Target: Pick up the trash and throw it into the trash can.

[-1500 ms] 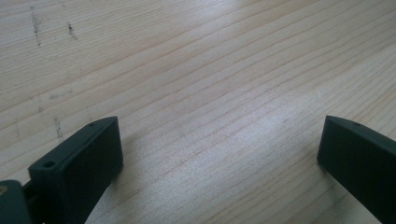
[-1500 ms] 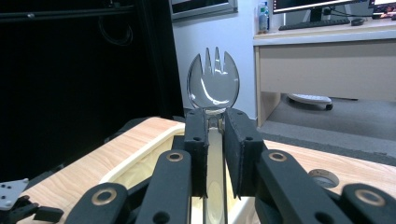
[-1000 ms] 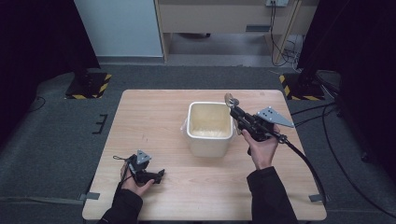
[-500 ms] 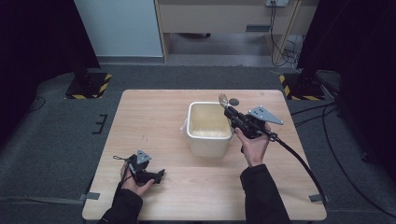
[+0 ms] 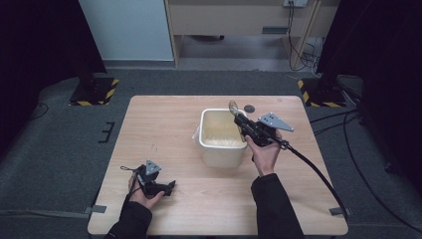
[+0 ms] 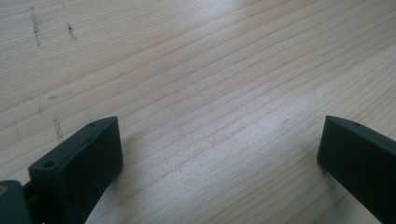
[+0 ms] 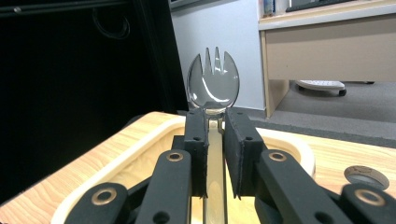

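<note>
My right gripper (image 5: 241, 118) (image 7: 215, 122) is shut on the handle of a metal spork (image 7: 213, 85) (image 5: 233, 107). Its pronged head sticks up past the jaw tips. The gripper hangs over the right rim of a cream plastic tub (image 5: 222, 137) (image 7: 154, 140) that stands mid-table, and it leans toward the far left. My left gripper (image 5: 171, 186) (image 6: 219, 154) rests on the wooden table (image 5: 164, 129) near its front left corner. It is open, with bare wood between its jaws.
A small dark round disc (image 5: 249, 108) (image 7: 367, 176) lies on the table behind the tub. A black cable (image 5: 318, 174) trails from my right gripper across the table's right side. Yellow-black striped stand bases (image 5: 94, 92) sit on the floor beyond the far corners.
My right gripper has carried the spork leftward and a little down, from beside the tub's right edge to above its rim. The left gripper has stayed where it was.
</note>
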Tool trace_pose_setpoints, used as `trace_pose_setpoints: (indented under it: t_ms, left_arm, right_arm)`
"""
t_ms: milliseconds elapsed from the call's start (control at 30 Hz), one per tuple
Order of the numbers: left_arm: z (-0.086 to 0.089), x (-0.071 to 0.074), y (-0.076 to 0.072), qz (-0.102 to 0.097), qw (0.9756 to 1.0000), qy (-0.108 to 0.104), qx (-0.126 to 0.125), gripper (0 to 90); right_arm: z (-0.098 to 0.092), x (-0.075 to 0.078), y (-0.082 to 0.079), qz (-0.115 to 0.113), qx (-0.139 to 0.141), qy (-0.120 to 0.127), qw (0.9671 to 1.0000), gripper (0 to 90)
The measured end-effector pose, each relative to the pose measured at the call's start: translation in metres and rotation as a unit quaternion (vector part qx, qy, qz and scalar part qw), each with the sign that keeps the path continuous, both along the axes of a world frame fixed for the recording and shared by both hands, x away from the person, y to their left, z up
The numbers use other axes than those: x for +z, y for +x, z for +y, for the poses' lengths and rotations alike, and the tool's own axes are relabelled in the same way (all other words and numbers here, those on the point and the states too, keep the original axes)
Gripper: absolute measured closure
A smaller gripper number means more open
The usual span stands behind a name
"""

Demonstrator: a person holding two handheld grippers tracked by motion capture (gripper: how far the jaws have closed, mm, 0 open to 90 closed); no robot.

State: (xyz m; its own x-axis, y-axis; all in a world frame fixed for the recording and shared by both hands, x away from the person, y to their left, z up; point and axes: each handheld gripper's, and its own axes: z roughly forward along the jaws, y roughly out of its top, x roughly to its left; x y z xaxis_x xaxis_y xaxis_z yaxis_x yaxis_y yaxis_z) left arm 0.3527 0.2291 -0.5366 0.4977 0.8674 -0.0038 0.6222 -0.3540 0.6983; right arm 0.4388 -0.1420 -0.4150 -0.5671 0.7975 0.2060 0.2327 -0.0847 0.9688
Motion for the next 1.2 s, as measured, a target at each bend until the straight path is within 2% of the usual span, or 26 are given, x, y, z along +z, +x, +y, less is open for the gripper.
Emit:
trace_pose_setpoints:
  t_ms: [100,233,533,667,767,867,1100,1200]
  left_arm:
    - [0.0,0.0,0.0,0.0,1.0,0.0,0.0,0.0]
    - [0.0,0.0,0.0,0.0,1.0,0.0,0.0,0.0]
    - [0.0,0.0,0.0,0.0,1.0,0.0,0.0,0.0]
    - [0.0,0.0,0.0,0.0,1.0,0.0,0.0,0.0]
    - [0.0,0.0,0.0,0.0,1.0,0.0,0.0,0.0]
    - [0.0,0.0,0.0,0.0,1.0,0.0,0.0,0.0]
    - [0.0,0.0,0.0,0.0,1.0,0.0,0.0,0.0]
    - [0.0,0.0,0.0,0.0,1.0,0.0,0.0,0.0]
  right_arm:
    - [0.001,-0.003,0.002,0.007,0.005,-0.004,1.0,78.2]
    - [0.002,-0.006,0.004,0.021,0.006,-0.01,0.9997,67.8]
    - [-0.018,0.012,-0.005,0.021,-0.008,-0.015,0.9996,35.6]
    - [-0.03,0.011,-0.014,0.02,-0.02,-0.026,0.9993,26.8]
    - [-0.04,0.005,-0.02,0.027,-0.026,-0.038,0.9986,23.4]
    - [-0.05,-0.005,-0.028,0.042,-0.027,-0.064,0.9967,22.3]
    - [-0.073,-0.032,-0.042,0.069,-0.037,-0.077,0.994,21.4]
    - [-0.081,-0.049,-0.048,0.084,-0.039,-0.089,0.9916,21.9]
